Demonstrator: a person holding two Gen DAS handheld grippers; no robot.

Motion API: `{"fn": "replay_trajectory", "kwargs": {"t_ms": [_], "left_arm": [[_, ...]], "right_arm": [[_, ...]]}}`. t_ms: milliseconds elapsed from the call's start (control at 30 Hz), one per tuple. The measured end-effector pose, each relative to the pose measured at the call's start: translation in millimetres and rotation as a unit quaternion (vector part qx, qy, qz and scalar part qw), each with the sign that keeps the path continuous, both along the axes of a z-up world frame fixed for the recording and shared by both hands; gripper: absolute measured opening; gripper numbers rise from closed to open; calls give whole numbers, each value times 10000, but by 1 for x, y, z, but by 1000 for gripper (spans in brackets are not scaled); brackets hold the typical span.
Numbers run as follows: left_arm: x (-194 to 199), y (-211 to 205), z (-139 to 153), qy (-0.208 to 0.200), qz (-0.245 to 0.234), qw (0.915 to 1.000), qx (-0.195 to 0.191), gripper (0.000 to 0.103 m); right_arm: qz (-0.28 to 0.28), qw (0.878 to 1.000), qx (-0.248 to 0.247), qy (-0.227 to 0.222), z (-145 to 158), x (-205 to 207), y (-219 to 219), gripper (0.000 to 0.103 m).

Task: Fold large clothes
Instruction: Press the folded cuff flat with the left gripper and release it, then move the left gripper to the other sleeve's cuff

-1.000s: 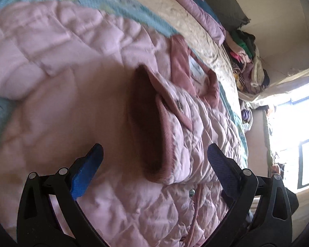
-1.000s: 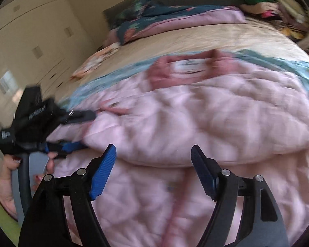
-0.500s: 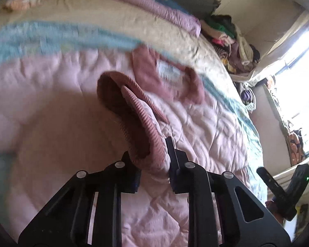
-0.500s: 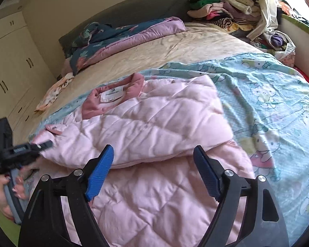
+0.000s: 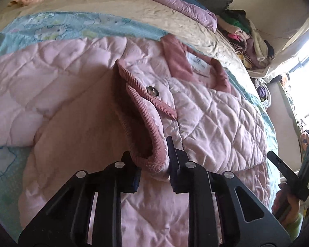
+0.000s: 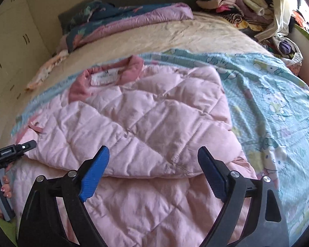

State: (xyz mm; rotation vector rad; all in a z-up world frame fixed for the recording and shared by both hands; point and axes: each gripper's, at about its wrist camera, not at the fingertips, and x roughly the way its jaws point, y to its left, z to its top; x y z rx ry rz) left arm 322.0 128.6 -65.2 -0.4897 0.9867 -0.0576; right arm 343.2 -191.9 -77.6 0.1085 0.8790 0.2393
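Left gripper pinching ribbed cuff of pink quilted jacket on bed. Right gripper jaws opening, empty, above jacket fold.

Counting now: one pink quilted jacket is lying on one bed, showing one dusty-rose collar, one white label, one silver snap button. Two black hand-held grippers are showing, four fingers. One heap of mixed clothes is sitting at the headboard.
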Motion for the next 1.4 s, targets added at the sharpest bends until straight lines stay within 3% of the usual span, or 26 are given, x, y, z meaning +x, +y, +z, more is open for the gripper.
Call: {"fn": "replay_trajectory", "kwargs": {"t_ms": [167,400,467,533,600,667,733,800,1400], "left_arm": [[-1,1,-4,52,1,10000,-5,19],[-3,-6,1,92,16,9997,237,31],[-6,-6,5,76,26,9995,312,37],[-10,-6,10,62,35,9992,381,54],[-13,-7,15,47,50,9989,456,59],[-19,-7,22,-3,66,9985,545,69],[-24,-6,29,-60,115,9980,614,87],[-29,-5,35,-101,153,9974,695,94],[-83,37,59,-304,977,9891,1063,94]], "right_arm": [[-171,9985,-154,491,-30,15,-7,87],[-355,9979,-154,527,-45,14,-8,88],[-375,9980,-73,510,-40,8,-8,89],[-384,9984,40,413,-33,0,-9,89],[-404,9985,201,324,-26,-8,-9,89],[-478,9980,379,190,-20,-22,-9,93],[-467,9977,482,103,-15,-32,-6,95],[-414,9979,507,16,-9,-39,0,98],[340,9965,440,-620,50,-89,83,99]]}}
